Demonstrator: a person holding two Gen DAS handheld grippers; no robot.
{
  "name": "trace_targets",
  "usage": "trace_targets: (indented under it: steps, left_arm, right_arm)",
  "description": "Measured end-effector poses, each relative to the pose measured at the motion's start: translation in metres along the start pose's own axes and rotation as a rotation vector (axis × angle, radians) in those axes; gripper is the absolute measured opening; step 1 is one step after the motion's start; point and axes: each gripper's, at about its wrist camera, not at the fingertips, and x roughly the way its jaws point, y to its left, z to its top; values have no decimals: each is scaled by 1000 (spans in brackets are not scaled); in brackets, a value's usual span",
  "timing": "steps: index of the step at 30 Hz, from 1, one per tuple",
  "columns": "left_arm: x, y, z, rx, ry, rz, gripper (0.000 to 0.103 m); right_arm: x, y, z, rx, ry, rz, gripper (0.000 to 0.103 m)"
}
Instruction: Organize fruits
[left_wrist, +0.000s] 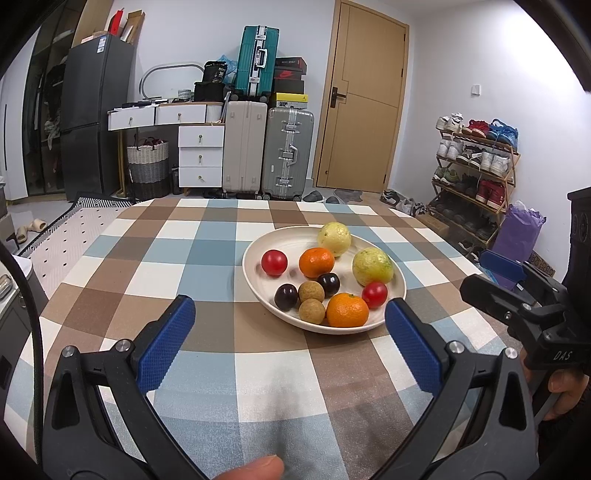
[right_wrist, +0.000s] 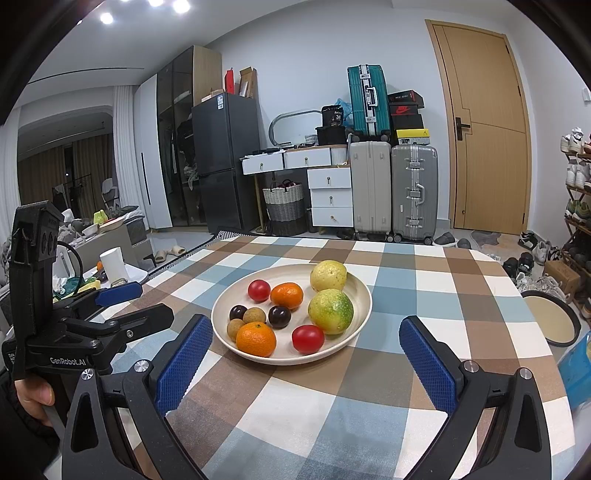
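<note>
A cream plate (left_wrist: 258, 258) (right_wrist: 360, 291) sits on the checked tablecloth and holds several fruits: two oranges (left_wrist: 347, 310) (right_wrist: 256, 339), two red tomatoes (left_wrist: 274, 262) (right_wrist: 307, 338), two yellow-green guavas (left_wrist: 372, 266) (right_wrist: 330, 311), two dark plums (left_wrist: 285, 296) (right_wrist: 279, 316) and two brown longans (left_wrist: 311, 311) (right_wrist: 254, 316). My left gripper (left_wrist: 290, 321) is open and empty, just short of the plate's near rim. My right gripper (right_wrist: 306, 339) is open and empty, its fingers either side of the plate's near edge.
The checked table (left_wrist: 207, 258) (right_wrist: 424, 295) fills the foreground. A round dark tray with a tan centre (right_wrist: 550, 321) lies at the table's right edge. Suitcases (left_wrist: 288, 155), white drawers (left_wrist: 201, 155), a fridge (left_wrist: 96, 114) and a shoe rack (left_wrist: 476, 166) stand behind.
</note>
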Motion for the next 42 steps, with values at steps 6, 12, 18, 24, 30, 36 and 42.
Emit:
trace_targets:
  steps: [6, 12, 18, 24, 30, 36, 42]
  left_arm:
    - [0, 0, 0, 0, 0, 0, 103]
    - [0, 0, 0, 0, -1, -1, 103]
    - [0, 0, 0, 0, -1, -1, 103]
    - [0, 0, 0, 1, -1, -1, 103]
    - [0, 0, -1, 1, -2, -1, 103]
    - [0, 0, -1, 0, -3, 0, 103]
    - [0, 0, 2, -3, -11, 14, 103]
  right_arm:
    - [0, 0, 0, -1, 0, 0, 103]
    - [0, 0, 0, -1, -1, 0, 103]
    - [0, 0, 0, -1, 0, 0, 103]
    - [0, 1, 0, -1, -1, 0, 103]
    - [0, 1, 0, -2, -1, 0, 103]
    - [0, 1, 0, -2, 0, 0, 103]
    - [0, 1, 0, -3, 0, -1, 103]
